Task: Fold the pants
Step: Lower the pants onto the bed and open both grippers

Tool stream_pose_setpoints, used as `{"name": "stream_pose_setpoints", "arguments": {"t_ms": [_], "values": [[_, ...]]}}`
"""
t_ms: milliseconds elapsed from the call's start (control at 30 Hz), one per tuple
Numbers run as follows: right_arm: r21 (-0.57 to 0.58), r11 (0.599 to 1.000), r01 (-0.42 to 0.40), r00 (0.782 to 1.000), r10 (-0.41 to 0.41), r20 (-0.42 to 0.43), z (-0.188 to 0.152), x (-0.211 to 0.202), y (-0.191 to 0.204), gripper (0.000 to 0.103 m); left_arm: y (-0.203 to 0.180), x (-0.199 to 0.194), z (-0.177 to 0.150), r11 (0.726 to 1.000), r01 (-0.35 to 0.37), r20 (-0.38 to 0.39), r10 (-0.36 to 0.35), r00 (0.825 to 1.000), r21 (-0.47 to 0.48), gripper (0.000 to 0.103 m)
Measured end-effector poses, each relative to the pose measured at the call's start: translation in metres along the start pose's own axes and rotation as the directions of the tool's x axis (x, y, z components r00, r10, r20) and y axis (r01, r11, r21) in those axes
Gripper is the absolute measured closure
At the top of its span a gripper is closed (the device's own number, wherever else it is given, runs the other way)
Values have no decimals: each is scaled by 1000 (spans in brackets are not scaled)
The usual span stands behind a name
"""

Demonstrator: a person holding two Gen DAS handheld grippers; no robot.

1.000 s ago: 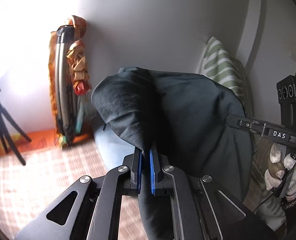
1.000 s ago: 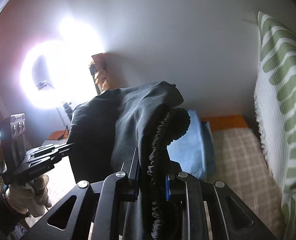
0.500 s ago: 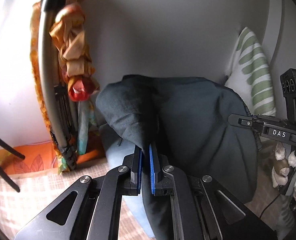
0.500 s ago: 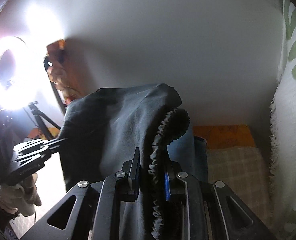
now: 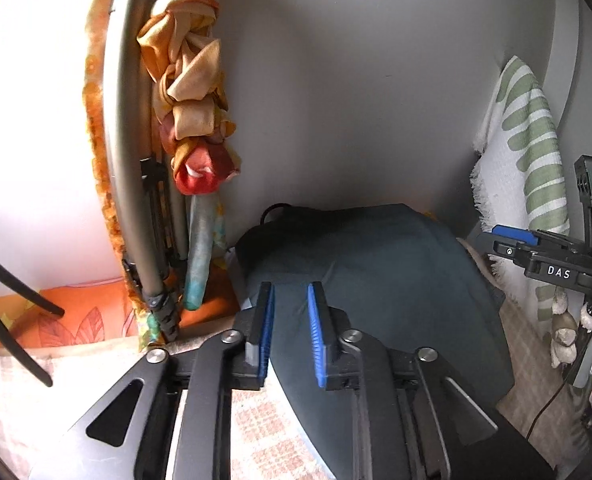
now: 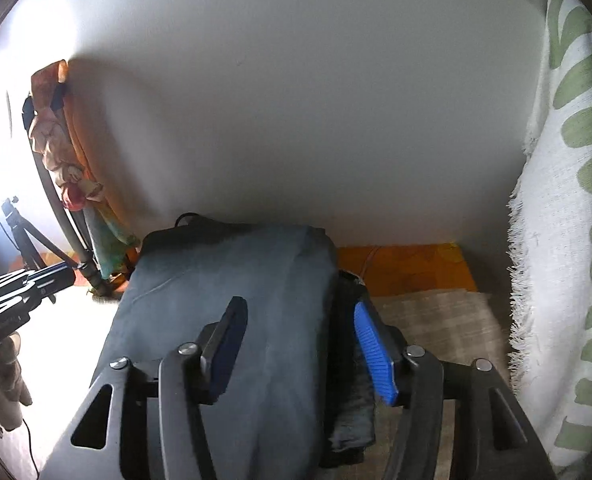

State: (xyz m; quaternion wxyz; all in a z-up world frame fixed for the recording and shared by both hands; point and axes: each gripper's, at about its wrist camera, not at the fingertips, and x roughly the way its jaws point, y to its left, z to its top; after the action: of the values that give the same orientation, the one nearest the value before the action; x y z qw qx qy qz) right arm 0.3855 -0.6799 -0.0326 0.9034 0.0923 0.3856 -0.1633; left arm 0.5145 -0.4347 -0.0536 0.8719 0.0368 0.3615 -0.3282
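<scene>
Left gripper [image 5: 290,332] at 6 o'clock has its jaws opening, the dark pants [image 5: 376,280] lying flat under the gap, nothing pinched. Right gripper [image 6: 300,344] is the same deal: jaws opening wide, straddling the folded pants [image 6: 232,280], pads off the cloth. Pants sit on the checked bedspread [image 6: 436,320]. Farther out, a green-striped towel [image 6: 568,200] at 3 o'clock and a knotted orange scarf [image 5: 188,92] at 10.
</scene>
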Motion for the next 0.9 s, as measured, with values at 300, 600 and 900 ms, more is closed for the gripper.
{"name": "stream_pose_setpoints", "arguments": {"t_ms": [300, 600, 900], "values": [[16, 1000, -8, 1000, 7, 18, -9, -32, 11, 44, -9, -42, -6, 1000, 20, 23, -20, 1000, 12, 57], [5, 1000, 10, 996, -10, 83, -32, -94, 30, 17, -24, -95, -18, 999, 18, 48, -20, 999, 45, 36], [-2, 1000, 25, 987, -25, 158, -64, -165, 55, 0, -46, -161, -45, 997, 20, 82, -25, 996, 71, 26]]}}
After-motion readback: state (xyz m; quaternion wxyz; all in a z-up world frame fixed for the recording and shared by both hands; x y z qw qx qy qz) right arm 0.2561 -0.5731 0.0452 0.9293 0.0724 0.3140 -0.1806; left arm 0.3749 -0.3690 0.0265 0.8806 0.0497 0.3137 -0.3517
